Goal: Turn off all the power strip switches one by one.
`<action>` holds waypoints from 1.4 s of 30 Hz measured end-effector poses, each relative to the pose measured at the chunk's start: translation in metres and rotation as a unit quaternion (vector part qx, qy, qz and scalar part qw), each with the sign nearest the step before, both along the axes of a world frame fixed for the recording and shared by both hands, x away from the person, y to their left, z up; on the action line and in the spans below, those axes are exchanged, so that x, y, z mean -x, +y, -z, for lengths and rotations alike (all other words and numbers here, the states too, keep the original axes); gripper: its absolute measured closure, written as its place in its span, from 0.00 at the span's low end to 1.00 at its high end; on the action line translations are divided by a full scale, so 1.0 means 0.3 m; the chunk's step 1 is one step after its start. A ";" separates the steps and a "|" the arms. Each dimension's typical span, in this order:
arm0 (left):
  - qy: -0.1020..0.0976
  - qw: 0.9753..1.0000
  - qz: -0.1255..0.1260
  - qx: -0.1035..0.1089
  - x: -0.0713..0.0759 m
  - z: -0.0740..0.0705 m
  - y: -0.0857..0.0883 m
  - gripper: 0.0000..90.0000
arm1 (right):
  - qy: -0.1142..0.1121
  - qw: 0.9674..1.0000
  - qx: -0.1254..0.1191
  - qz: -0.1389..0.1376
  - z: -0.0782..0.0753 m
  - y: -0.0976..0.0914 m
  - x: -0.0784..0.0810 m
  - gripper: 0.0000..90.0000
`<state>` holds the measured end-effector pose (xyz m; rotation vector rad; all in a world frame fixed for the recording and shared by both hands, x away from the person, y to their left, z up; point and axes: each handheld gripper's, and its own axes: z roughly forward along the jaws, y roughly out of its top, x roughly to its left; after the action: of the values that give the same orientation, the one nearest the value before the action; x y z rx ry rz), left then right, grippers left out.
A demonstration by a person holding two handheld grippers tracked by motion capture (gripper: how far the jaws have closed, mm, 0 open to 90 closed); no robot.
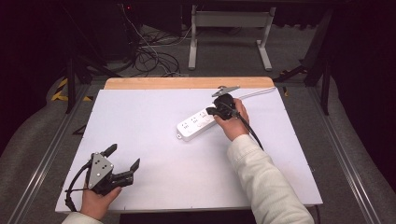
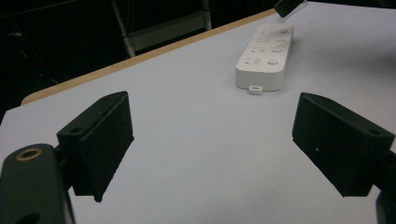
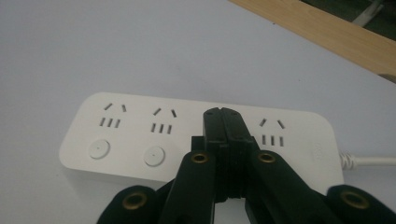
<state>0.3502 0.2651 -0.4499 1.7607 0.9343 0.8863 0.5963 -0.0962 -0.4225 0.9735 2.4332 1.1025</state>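
A white power strip (image 1: 196, 123) lies at an angle on the white table sheet (image 1: 163, 154), right of the middle. It has three socket groups, each with a round button. My right gripper (image 1: 208, 111) is shut, and its closed jaws point down at the power strip (image 3: 140, 135) between the second and third socket groups. From the right gripper view, the jaw tips (image 3: 223, 114) cover that spot, so I cannot tell whether they touch. My left gripper (image 1: 123, 157) rests open at the near left corner. Nothing sits between its jaws (image 2: 212, 135), which face the power strip (image 2: 266, 58).
The strip's white cable (image 1: 257, 93) runs to the far right edge. A bare wooden strip (image 1: 187, 83) borders the table's far side. On the floor beyond it stand a white metal frame (image 1: 229, 18) and loose dark cables (image 1: 149, 56).
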 end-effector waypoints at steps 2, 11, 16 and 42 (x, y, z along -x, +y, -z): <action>-0.001 1.000 0.000 -0.001 -0.001 0.000 0.001 0.15 | 0.003 1.000 0.003 0.001 0.008 -0.009 -0.008 1.00; 0.001 1.000 -0.001 -0.001 -0.001 0.000 0.002 0.15 | 0.021 1.000 0.021 -0.004 0.054 0.007 -0.028 1.00; 0.002 1.000 0.000 -0.001 -0.002 0.001 0.002 0.15 | 0.029 0.999 0.031 -0.008 0.065 0.019 -0.029 1.00; 0.002 1.000 0.000 -0.001 0.000 0.001 -0.001 0.15 | 0.035 0.998 0.044 -0.004 0.089 0.042 -0.023 1.00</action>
<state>0.3501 0.2649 -0.4502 1.7650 0.9365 0.8831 0.6033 -0.0836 -0.4493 0.9918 2.5190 0.9708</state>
